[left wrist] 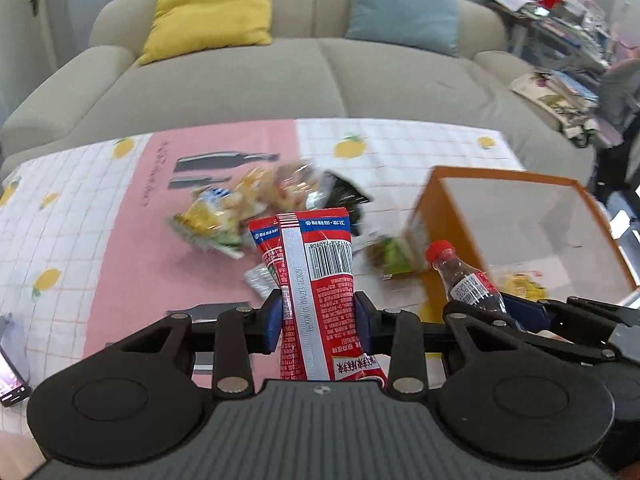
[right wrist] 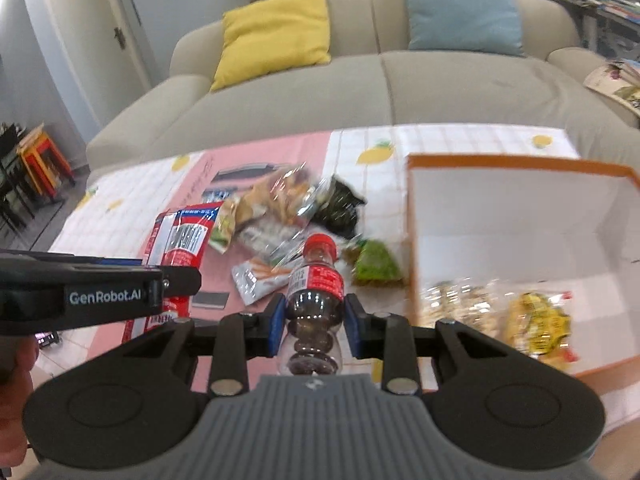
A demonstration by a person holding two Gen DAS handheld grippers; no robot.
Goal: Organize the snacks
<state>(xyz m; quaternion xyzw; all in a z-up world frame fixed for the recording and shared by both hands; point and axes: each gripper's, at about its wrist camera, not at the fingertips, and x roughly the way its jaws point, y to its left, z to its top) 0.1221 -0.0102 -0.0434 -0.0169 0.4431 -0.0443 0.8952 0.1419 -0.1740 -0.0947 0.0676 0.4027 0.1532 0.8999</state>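
Note:
My left gripper (left wrist: pixel 320 312) is shut on a tall red snack packet (left wrist: pixel 316 264) with a barcode, held upright above the table. In the right wrist view that packet (right wrist: pixel 184 236) shows at the left, behind the left gripper's black body. Shut around the waist of a small cola bottle (right wrist: pixel 316 280) with a red cap is my right gripper (right wrist: pixel 314 316); the bottle (left wrist: pixel 468 280) also shows at the right of the left wrist view. An orange box (right wrist: pixel 520 160) with white inner walls stands open to the right, with a yellow bag (right wrist: pixel 536 320) and a clear bag (right wrist: pixel 456 304) inside.
A blurred pile of snack bags (right wrist: pixel 276 200) lies mid-table on the pink and white cloth (left wrist: pixel 120 240), with a black packet (right wrist: pixel 340 204), a green packet (right wrist: pixel 374 266) and a silver packet (right wrist: pixel 260 276). A phone (left wrist: pixel 12 380) lies at the left edge. A beige sofa (left wrist: pixel 320 80) stands behind.

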